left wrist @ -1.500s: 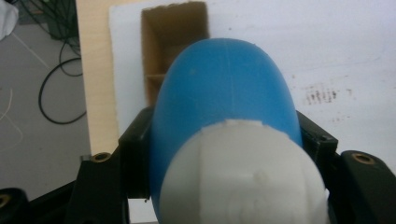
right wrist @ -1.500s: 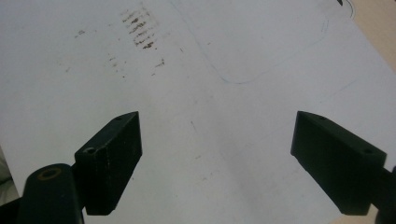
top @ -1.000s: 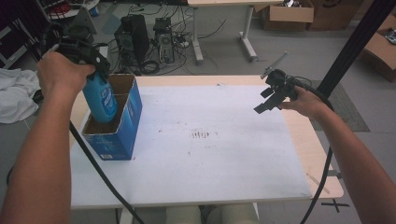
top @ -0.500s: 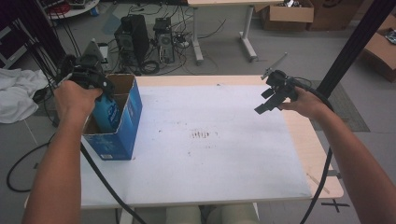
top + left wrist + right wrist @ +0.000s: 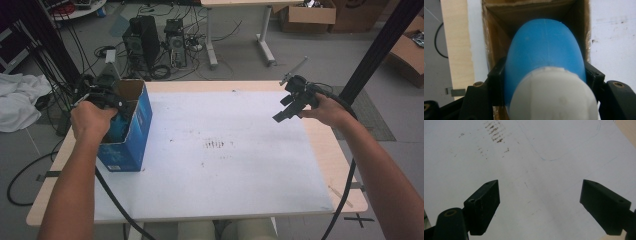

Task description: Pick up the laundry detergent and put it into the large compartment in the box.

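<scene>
High view: a white worktop (image 5: 225, 165), lightly smudged at its centre, is being left mostly bare. At its left edge a blue bottle (image 5: 544, 52) is being gripped by the left hand-held gripper (image 5: 102, 97) inside an open blue box (image 5: 132, 135). The right hand-held gripper (image 5: 292, 102) is being held wide apart above the right edge.

No legible text, label, brand, number or sign was found in any view. The blue box (image 5: 129, 134) showed pale markings on its outer side in the high view, too small and blurred for me to read. The blue bottle (image 5: 544, 52) in my left gripper view carried no print on its visible face.
</scene>
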Demonstrator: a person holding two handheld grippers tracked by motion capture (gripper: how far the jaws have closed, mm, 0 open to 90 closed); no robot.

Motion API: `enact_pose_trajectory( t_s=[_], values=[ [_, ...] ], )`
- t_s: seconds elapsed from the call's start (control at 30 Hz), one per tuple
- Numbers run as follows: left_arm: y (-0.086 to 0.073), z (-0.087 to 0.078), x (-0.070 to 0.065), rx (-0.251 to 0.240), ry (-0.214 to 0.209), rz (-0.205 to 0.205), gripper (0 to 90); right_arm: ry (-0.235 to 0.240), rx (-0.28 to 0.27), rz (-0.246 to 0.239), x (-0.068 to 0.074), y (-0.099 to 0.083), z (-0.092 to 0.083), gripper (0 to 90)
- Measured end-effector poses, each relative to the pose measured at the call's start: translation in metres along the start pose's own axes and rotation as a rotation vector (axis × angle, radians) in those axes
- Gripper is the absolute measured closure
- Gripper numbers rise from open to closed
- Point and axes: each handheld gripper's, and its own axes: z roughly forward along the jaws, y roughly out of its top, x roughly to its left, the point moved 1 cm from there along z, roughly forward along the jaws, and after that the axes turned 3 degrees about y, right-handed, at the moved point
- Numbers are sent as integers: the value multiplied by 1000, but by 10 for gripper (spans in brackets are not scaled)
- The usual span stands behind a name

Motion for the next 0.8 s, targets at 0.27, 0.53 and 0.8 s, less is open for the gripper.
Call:
enact_pose_trajectory(
  t_s=[0.27, 0.53, 0.8],
  values=[
    [-4, 15, 1, 26, -2, 6, 380, -1, 3, 3, -1, -1, 0, 162],
    [-7, 28, 1, 42, -6, 9, 380, 2, 3, 6, -2, -3, 2, 162],
    [-7, 29, 4, 47, -21, 0, 379, 1, 0, 14, -2, -5, 1, 163]
  ],
)
